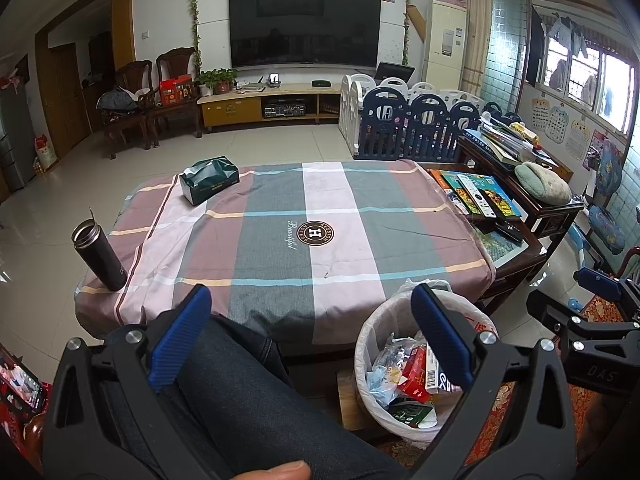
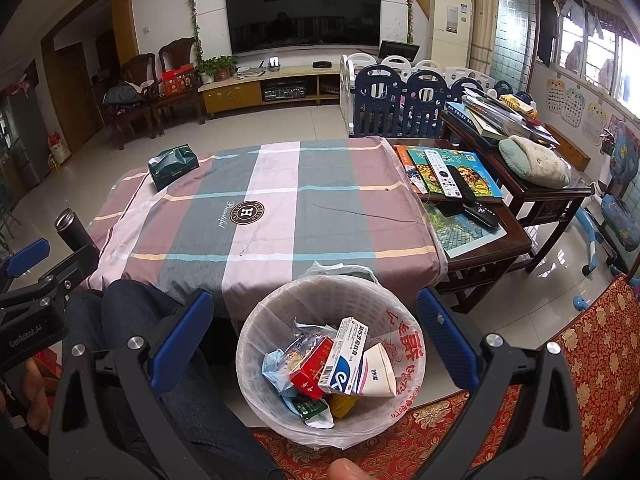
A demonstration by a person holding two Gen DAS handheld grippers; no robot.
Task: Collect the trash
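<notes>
- Left gripper [image 1: 310, 336] spread wide, empty, blue pads [image 1: 180, 338] well apart, hovering over a denim-clad leg [image 1: 240, 392] at the near edge of the table [image 1: 280, 220].
- Right gripper [image 2: 314, 342] likewise spread wide and empty, held above the trash bin [image 2: 394, 320], fingers framing it on either side.
- Trash bin on the floor at the near right of the table, just beside the tablecloth's hanging edge; lined with a white plastic bag bearing red print.
- Inside the bin: a red box [image 2: 310, 368], a white and blue toothpaste box [image 2: 342, 356] lying across it, a pale carton [image 2: 378, 372] at its right, a green packet [image 2: 308, 408] lower down, crumpled bluish wrappers [image 2: 274, 364] at the left.
- Checked cloth over the table, round logo near its middle.
- Green tissue pack [image 1: 209, 179] at the far left corner of the table.
- Dark flask [image 1: 100, 256], lid off, upright at the near left corner.
- Side table [image 2: 476, 224] touching the right end, carrying books and remote controls [image 2: 438, 172].
- Thumb tip [image 1: 280, 472] at the near edge of the left view; another fingertip [image 2: 346, 470] at the near edge of the right view.
- Television [image 1: 304, 28] on the far wall.
</notes>
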